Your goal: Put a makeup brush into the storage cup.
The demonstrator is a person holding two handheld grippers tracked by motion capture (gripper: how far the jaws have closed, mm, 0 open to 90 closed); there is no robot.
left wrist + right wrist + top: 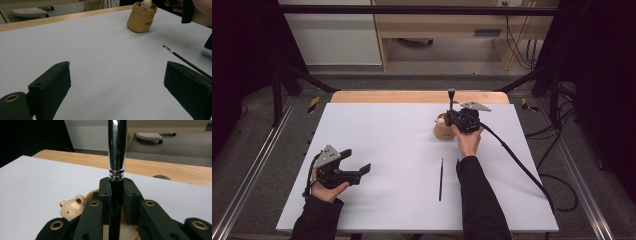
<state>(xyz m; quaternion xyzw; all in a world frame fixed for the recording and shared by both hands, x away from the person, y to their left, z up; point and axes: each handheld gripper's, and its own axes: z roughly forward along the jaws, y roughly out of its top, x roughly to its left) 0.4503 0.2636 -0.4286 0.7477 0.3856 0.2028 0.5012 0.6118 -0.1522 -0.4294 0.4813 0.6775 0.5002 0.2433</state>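
My right gripper (453, 116) is shut on the black handle of an upright brush (451, 97) with a chrome ferrule (116, 150). It holds the brush just over a tan pot (443, 131) at the far middle of the white board. A small cream bear (72, 207) sits at the pot's rim (141, 18). In the right gripper view the jaws (117, 187) press the handle from both sides. My left gripper (357, 161) rests at the near left, open and empty (117, 80). A thin black brush (441, 179) lies flat on the board near the right forearm.
The white board (387, 150) lies on a wooden table whose far edge (412, 96) shows behind it. The right gripper's cable (522, 167) trails off to the right. Metal frame rails run along both sides.
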